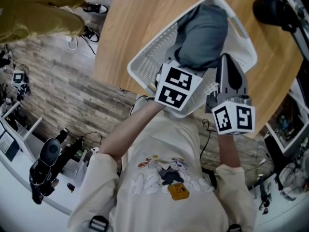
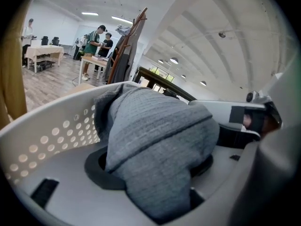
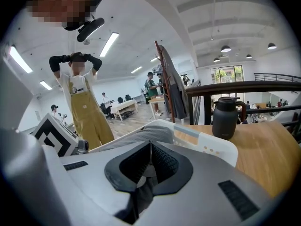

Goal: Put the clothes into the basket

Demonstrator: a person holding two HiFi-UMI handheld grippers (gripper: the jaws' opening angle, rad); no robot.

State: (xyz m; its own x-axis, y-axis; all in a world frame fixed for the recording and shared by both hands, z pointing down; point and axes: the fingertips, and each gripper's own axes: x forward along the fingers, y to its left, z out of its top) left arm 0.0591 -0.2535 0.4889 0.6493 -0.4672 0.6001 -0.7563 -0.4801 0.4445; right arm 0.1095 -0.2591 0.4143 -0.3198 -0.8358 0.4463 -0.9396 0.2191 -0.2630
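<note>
A white perforated basket [image 1: 145, 66] stands on a round wooden table [image 1: 130, 28]. A grey knitted garment [image 1: 203, 33] lies heaped inside it. My left gripper [image 1: 179, 57] reaches over the near rim, and its jaws are closed on a thick bulge of the garment [image 2: 160, 140], with the basket wall [image 2: 51, 131] at its left. My right gripper [image 1: 226, 64] is beside it at the garment's right edge. Its pads [image 3: 162, 166] meet, with a thin fold of grey cloth [image 3: 136, 199] pinched below them and the basket rim [image 3: 207, 147] just beyond.
A black jug [image 3: 225, 117] stands on the table past the basket, seen dark at the head view's top right [image 1: 270, 8]. A person in yellow overalls [image 3: 87, 112] stands left of the table. A coat rack [image 3: 171, 86] is farther back. The table's near edge runs under my arms.
</note>
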